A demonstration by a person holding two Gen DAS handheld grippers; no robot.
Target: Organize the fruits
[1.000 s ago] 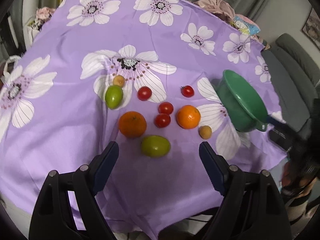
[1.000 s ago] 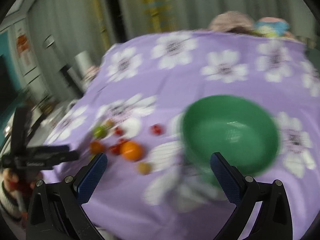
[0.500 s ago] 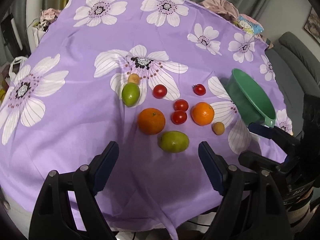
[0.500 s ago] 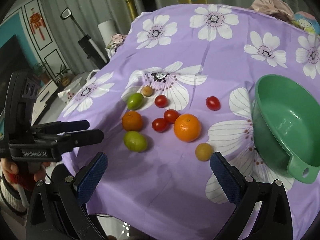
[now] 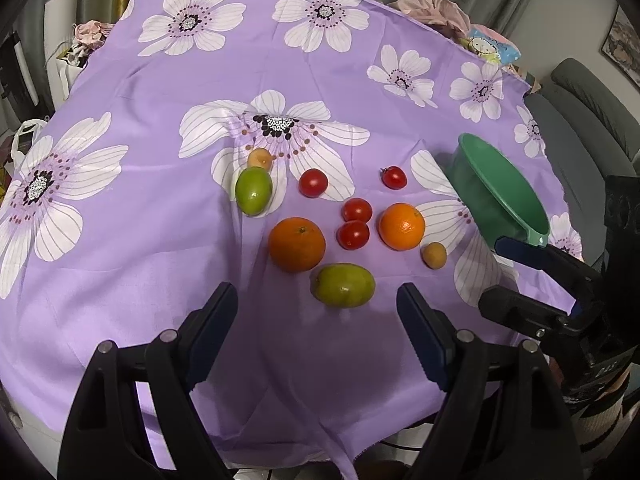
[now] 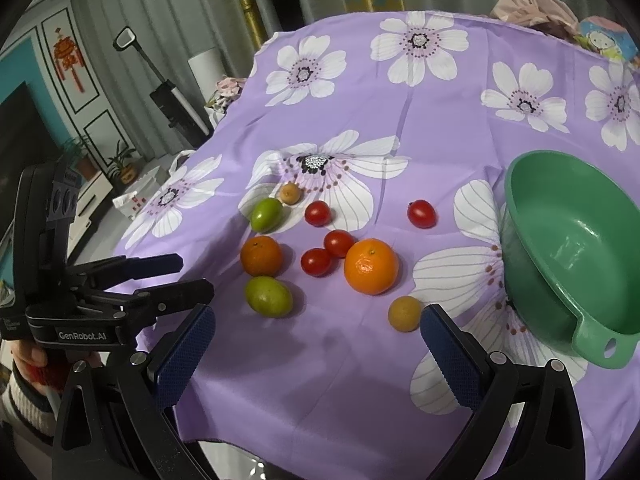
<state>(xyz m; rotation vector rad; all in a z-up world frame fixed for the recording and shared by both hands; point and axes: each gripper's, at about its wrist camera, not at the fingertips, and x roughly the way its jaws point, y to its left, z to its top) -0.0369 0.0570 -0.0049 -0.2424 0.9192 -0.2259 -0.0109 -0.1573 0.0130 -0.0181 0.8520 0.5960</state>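
Both tools hang just off the near edge of the worktop, which is draped in a purple cloth printed with big white flowers (image 5: 168, 216). The left tool (image 5: 316, 332) fills the bottom of the left wrist view, its two blue-padded fingers spread wide with nothing between them. The right tool (image 6: 316, 344) sits the same way at the bottom of its own view, fingers spread and empty. The fruit lies loose in the middle of the cloth: a green oval fruit (image 5: 343, 285) nearest the left tool, a dark orange (image 5: 296, 244) just behind it, a brighter orange (image 5: 402, 226) to the right, and two red cherry tomatoes (image 5: 354, 224) touching each other between the oranges. Two more tomatoes, (image 5: 313, 183) and (image 5: 394, 177), lie farther back and apart. A second green fruit (image 5: 253, 191) sits at centre left with a small tan round fruit (image 5: 260, 159) touching it behind; another tan one (image 5: 434, 255) lies right of the bright orange. A green plastic bowl with a handle tab (image 6: 576, 256) stands empty at the right side, clear of the fruit.
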